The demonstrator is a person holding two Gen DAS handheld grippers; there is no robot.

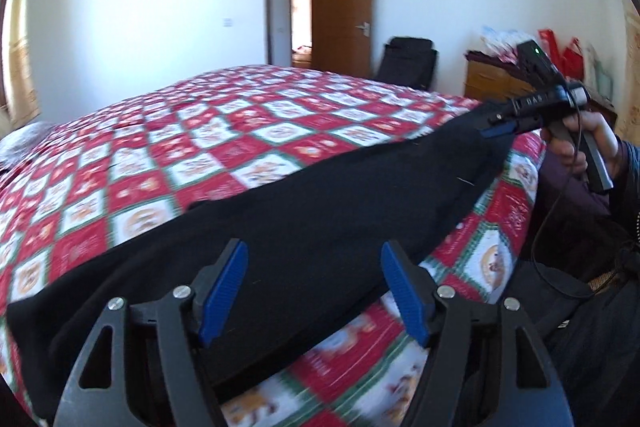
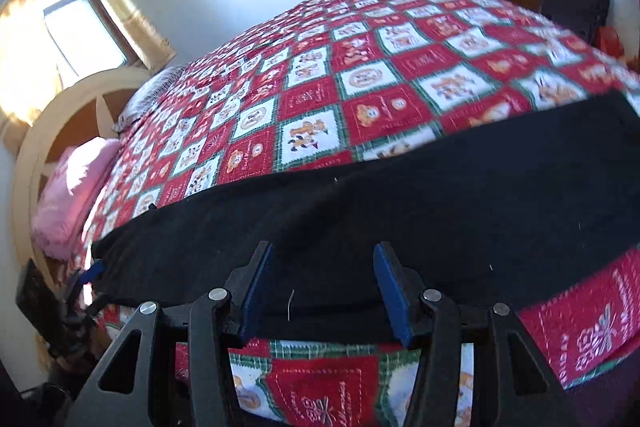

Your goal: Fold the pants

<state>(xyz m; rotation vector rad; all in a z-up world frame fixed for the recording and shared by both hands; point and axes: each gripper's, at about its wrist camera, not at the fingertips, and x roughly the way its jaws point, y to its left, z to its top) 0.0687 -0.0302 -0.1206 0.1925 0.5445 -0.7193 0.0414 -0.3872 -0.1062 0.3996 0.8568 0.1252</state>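
Black pants (image 1: 320, 195) lie stretched in a long band along the near edge of the bed, seen also in the right wrist view as pants (image 2: 440, 195). My left gripper (image 1: 315, 249) hovers over one end, jaws wide apart, blue pads clear of the cloth. My right gripper (image 2: 323, 251) stands over the other end, jaws apart, with the near hem running under the gap and nothing pinched. In the left wrist view the right gripper (image 1: 496, 127) sits at the pants' far corner in a person's hand (image 1: 600, 139). The left gripper (image 2: 90, 273) shows at the pants' left end.
A red, white and green checked quilt (image 1: 240, 131) covers the bed. A pink pillow (image 2: 72, 191) lies by the headboard (image 2: 36, 147). Beyond the bed are an open wooden door (image 1: 344, 7), a black chair (image 1: 408, 63) and a wooden dresser (image 1: 492, 79).
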